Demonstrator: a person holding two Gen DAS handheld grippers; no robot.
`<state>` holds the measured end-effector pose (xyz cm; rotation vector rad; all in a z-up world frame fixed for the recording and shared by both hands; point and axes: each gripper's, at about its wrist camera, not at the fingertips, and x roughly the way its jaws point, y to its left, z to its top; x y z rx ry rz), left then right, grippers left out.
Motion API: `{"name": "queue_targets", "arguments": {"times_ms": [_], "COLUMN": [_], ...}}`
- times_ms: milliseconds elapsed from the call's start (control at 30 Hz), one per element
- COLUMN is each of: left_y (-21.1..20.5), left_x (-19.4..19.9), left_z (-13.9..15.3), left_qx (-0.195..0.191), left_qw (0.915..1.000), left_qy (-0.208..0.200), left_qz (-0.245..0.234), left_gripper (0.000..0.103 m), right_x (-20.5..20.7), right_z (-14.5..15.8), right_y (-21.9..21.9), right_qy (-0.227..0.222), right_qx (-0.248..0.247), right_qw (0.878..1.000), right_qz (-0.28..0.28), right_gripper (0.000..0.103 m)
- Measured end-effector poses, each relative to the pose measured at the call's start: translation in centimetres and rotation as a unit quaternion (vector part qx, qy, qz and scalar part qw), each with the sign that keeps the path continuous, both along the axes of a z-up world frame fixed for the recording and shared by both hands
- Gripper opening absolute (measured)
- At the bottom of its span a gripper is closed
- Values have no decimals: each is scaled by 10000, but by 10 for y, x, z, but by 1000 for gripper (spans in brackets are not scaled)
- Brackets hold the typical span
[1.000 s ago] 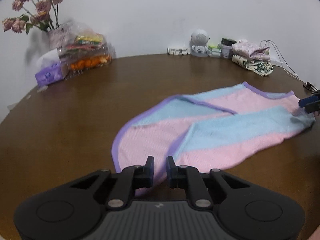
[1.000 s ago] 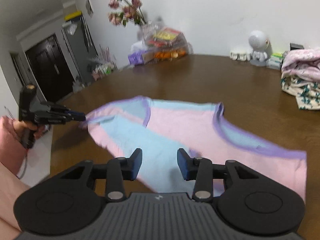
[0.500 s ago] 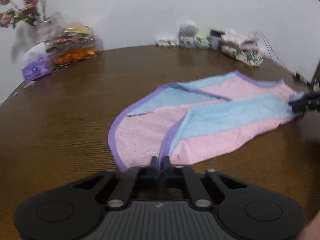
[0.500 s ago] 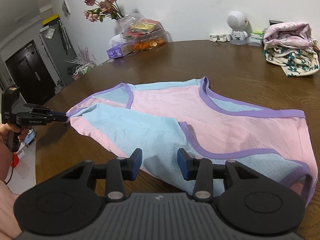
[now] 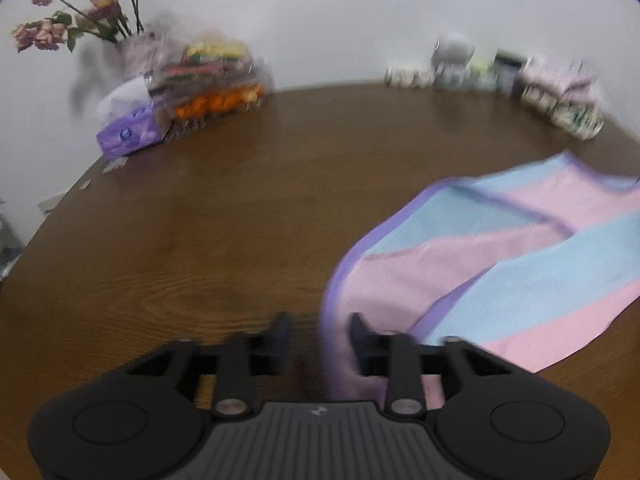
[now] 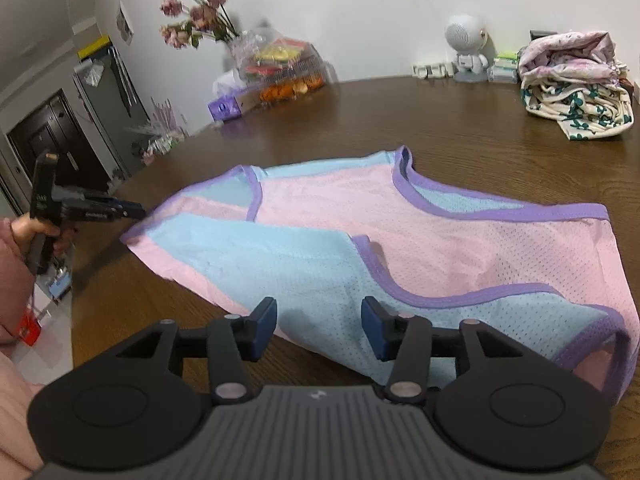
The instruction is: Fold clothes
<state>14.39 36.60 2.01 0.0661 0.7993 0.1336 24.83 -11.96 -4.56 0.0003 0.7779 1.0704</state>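
Across the frame's middle, the mesh vest [image 6: 400, 240] lies thin, light and limp; pinch its purple binding, since your left gripper [image 5: 318, 334] and right gripper [image 6: 319, 326], both just widened, hold nothing.

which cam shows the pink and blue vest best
The right wrist view: the vest is sharp there and nearly all in frame, spread on the table with its purple trim and mesh clear. The left wrist view is motion-blurred and shows only part of it, cut off at the right edge.

Soft, even indoor light, no hard shadows. The left wrist view is motion-blurred throughout; the right is sharp. Fisheye bends both edges.
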Motion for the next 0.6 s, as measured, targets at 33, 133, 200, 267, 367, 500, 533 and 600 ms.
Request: {"name": "queue_targets", "arguments": {"times_ms": [33,133,200,267,367,500,533,600], "left_y": [-9,-35,-54,-70,-89,-107,-109,-111], "left_x": [-4,-14,-16,-19,-20,-17,-13,-9], "left_z": [2,5,1,-4,-10,-21,-24,-29], "left_qx": [-81,-294,-380,-555,-664,-628,-622,-563], "left_qw": [9999,9982,9979,9971,9961,9967,9971,9978], "left_qy": [-98,-354,-385,-449,-508,-467,-415,-342], "left_qz": [-106,-389,-359,-269,-278,-216,-161,-46], "left_gripper": [45,48,48,49,46,46,45,44], "right_x": [-1,-2,-3,-4,-8,-7,-5,0], "right_z": [3,13,13,11,9,8,6,3], "right_y": [-2,-7,-7,-9,-21,-43,-48,-55], "right_qy": [-36,-189,-231,-249,-265,-275,-262,-231], "right_qx": [92,276,227,115,81,71,67,47], "right_qw": [10000,9994,9995,9995,9993,9978,9971,9957], "right_qz": [-16,-52,-69,-125,-264,-605,-711,-898], "right_gripper": [48,48,48,49,54,55,55,55]}}
